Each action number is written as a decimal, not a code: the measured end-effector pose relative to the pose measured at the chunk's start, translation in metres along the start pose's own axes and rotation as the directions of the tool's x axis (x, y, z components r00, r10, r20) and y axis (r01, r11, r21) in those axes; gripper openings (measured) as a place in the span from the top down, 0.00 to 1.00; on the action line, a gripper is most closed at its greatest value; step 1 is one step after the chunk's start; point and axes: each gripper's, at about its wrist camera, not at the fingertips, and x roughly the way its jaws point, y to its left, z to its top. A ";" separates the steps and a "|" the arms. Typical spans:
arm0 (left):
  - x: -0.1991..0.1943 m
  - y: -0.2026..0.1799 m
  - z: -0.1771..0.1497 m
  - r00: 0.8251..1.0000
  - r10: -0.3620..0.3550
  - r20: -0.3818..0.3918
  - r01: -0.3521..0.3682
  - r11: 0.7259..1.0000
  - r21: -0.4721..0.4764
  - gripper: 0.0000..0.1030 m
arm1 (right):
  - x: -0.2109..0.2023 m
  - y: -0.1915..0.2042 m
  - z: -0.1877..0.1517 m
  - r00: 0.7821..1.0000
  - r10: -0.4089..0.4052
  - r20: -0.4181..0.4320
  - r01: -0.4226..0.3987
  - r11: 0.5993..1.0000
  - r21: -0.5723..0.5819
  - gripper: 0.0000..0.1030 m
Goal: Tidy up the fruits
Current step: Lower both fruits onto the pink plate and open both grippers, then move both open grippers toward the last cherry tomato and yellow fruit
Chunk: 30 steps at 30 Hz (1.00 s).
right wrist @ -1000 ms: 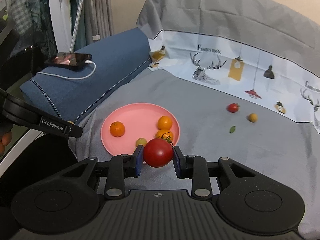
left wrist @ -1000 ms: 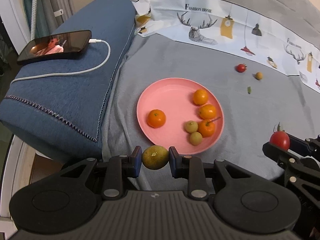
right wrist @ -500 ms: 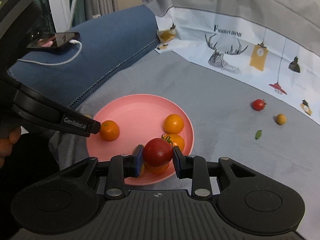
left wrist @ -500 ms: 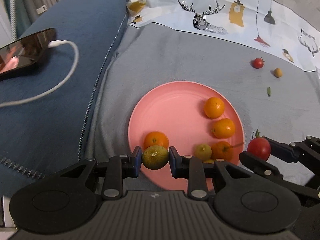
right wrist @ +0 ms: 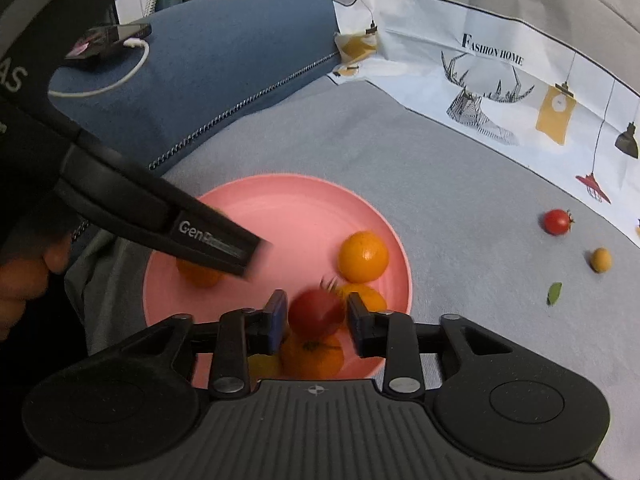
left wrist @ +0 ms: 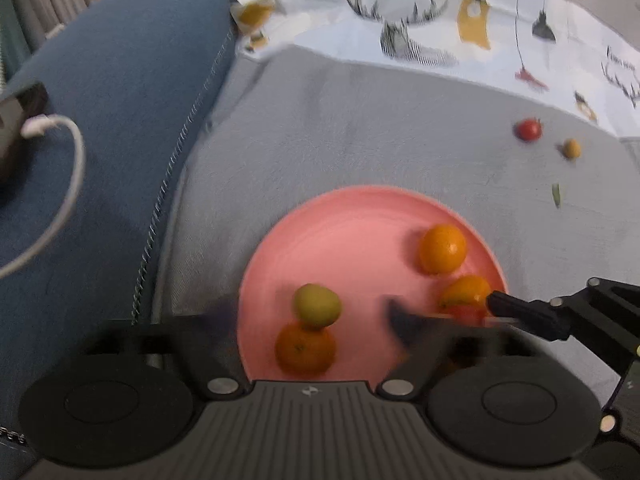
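Observation:
Both grippers hover over the pink plate (left wrist: pixel 360 216) (right wrist: pixel 280 208). My left gripper (left wrist: pixel 314 324) is opening, its fingers blurred and spread wide. The yellow-green fruit (left wrist: pixel 317 305) is loose between them, resting against an orange (left wrist: pixel 306 347) on the plate. My right gripper (right wrist: pixel 317 322) is also opening. The red tomato (right wrist: pixel 316 312) is blurred between its blue pads, with a gap on each side, just above an orange (right wrist: pixel 312 354). Two more oranges (right wrist: pixel 363 256) (right wrist: pixel 366 298) lie on the plate's right side. In the left wrist view the right gripper (left wrist: pixel 520 312) reaches in from the right.
A small red tomato (right wrist: pixel 557 222), a small yellow fruit (right wrist: pixel 601 259) and a green leaf (right wrist: pixel 554 293) lie on the grey cloth right of the plate. A blue cushion (right wrist: pixel 224 64) on the left carries a phone (right wrist: pixel 104 40) and a white cable (left wrist: pixel 68 184). A hand (right wrist: pixel 24 276) shows at the left edge.
Both grippers came down and forward over the plate and opened. The yellow-green fruit left the left jaws and sits by an orange; the tomato is free between the right pads.

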 end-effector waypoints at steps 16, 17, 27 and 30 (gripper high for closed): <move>-0.096 0.011 -0.062 0.998 0.052 0.045 -0.051 0.998 -0.035 0.00 | -0.098 0.021 -0.028 0.998 -0.058 0.040 0.055 0.995 0.077 0.04; -0.104 0.012 -0.068 0.997 0.061 0.056 -0.059 0.997 -0.046 0.00 | -0.106 0.022 -0.029 0.996 -0.070 0.054 0.066 0.995 0.075 0.03; -0.163 0.009 -0.105 0.981 0.115 0.154 -0.104 0.991 -0.080 0.00 | -0.183 0.040 -0.049 0.971 -0.134 0.198 0.122 0.990 0.073 0.01; -0.177 0.001 -0.116 0.976 0.127 0.177 -0.117 0.991 -0.067 0.00 | -0.198 0.043 -0.055 0.963 -0.146 0.227 0.130 0.988 0.084 0.01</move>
